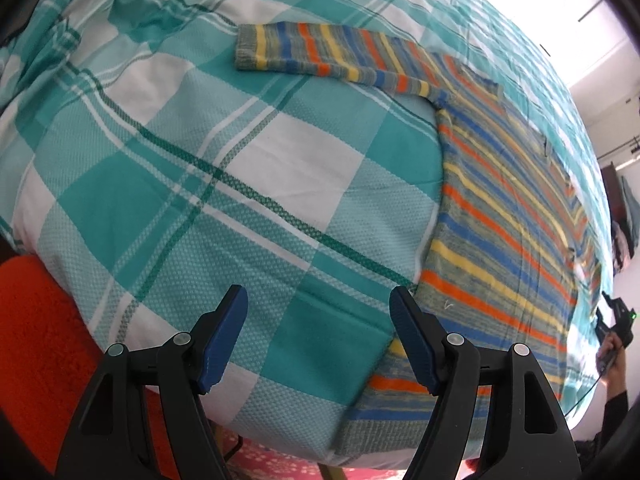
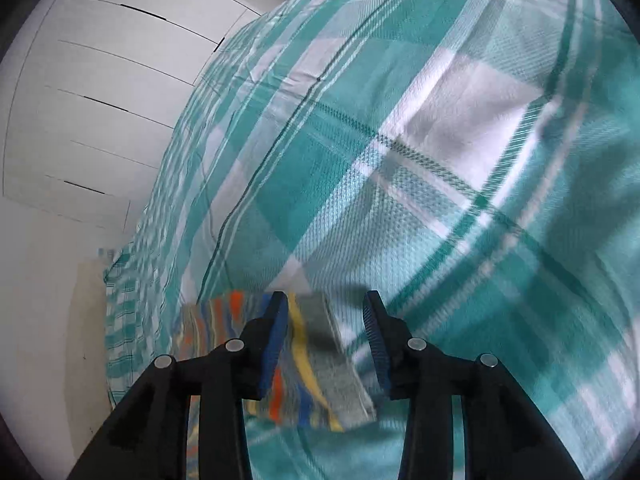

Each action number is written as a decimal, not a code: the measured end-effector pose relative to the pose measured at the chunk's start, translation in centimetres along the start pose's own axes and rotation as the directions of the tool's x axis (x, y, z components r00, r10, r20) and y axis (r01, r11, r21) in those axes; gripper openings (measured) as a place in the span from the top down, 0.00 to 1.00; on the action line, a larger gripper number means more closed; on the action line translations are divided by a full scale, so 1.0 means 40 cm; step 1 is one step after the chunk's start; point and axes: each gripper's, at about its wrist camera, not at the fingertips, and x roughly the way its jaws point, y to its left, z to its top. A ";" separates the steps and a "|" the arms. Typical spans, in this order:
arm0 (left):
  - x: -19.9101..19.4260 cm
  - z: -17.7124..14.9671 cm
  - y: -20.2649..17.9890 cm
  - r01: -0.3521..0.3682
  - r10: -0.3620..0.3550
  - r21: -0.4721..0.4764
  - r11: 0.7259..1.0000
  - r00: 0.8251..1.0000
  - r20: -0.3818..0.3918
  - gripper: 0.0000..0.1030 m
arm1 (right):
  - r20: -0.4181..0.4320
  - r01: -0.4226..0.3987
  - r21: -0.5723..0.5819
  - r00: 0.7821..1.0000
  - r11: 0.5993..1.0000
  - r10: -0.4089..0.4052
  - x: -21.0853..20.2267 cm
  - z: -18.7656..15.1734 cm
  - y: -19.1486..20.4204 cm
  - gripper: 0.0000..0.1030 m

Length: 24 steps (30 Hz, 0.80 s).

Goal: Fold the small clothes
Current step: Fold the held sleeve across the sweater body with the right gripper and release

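Both jaws apart, nothing gripped. Left gripper (image 1: 318, 300) hovers over teal-and-white checked bedspread (image 1: 200, 184), its right finger just at the hem corner of the striped sweater (image 1: 504, 216), which lies flat, one sleeve (image 1: 320, 54) stretched sideways. Right gripper (image 2: 326, 306) sits above the other sleeve's grey cuff (image 2: 332, 360), blurred. White wall panels (image 2: 100, 100) behind.

Sweater (image 1: 500, 216) flat on bedspread (image 1: 208, 184), sleeve (image 1: 328, 56) out left, behind.
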 end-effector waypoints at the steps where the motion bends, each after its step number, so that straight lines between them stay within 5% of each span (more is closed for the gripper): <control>1: 0.001 -0.003 -0.001 -0.005 0.005 0.002 1.000 1.000 0.000 0.27 | -0.029 -0.009 0.009 1.000 1.000 0.009 0.030 0.004 0.001 0.62; 2: 0.003 -0.006 -0.003 -0.013 0.013 0.006 1.000 1.000 -0.002 0.27 | -0.074 -0.019 -0.001 0.997 1.000 0.019 0.072 0.004 0.012 0.66; 4: 0.004 -0.011 -0.004 -0.028 0.028 0.013 1.000 1.000 -0.004 0.27 | -0.121 0.015 -0.083 0.992 0.996 -0.025 0.119 -0.018 0.052 0.94; 7: 0.004 -0.017 -0.005 -0.041 0.041 0.021 0.999 0.999 -0.001 0.27 | 0.010 0.162 -0.223 0.986 0.961 -0.164 0.081 -0.025 0.094 0.95; 9: 0.009 -0.018 -0.010 -0.045 0.045 0.030 0.999 0.999 -0.002 0.27 | 0.128 0.269 -0.257 0.961 0.928 -0.244 0.040 -0.013 0.108 0.95; 14: 0.027 -0.024 -0.045 -0.043 0.045 0.074 0.996 0.999 -0.014 0.27 | 0.120 0.372 -0.340 0.928 0.864 -0.352 0.089 -0.031 0.136 0.94; 17: -0.004 -0.029 -0.082 -0.041 0.037 0.134 0.990 0.999 0.031 0.27 | 0.124 0.392 -0.355 0.920 0.849 -0.373 0.083 -0.035 0.139 0.68; 18: -0.017 -0.033 -0.095 -0.044 0.036 0.160 0.986 0.998 0.049 0.27 | 0.150 0.418 -0.370 0.908 0.830 -0.391 0.061 -0.042 0.144 0.43; 21: -0.045 -0.052 -0.153 -0.045 0.018 0.264 0.963 0.994 0.104 0.25 | 0.243 0.450 -0.476 0.893 0.756 -0.378 -0.025 -0.113 0.208 0.37; 24: -0.030 -0.084 -0.234 -0.014 -0.025 0.384 0.923 0.995 0.096 0.24 | 0.182 0.341 -0.658 0.937 0.671 -0.298 -0.073 -0.280 0.316 0.37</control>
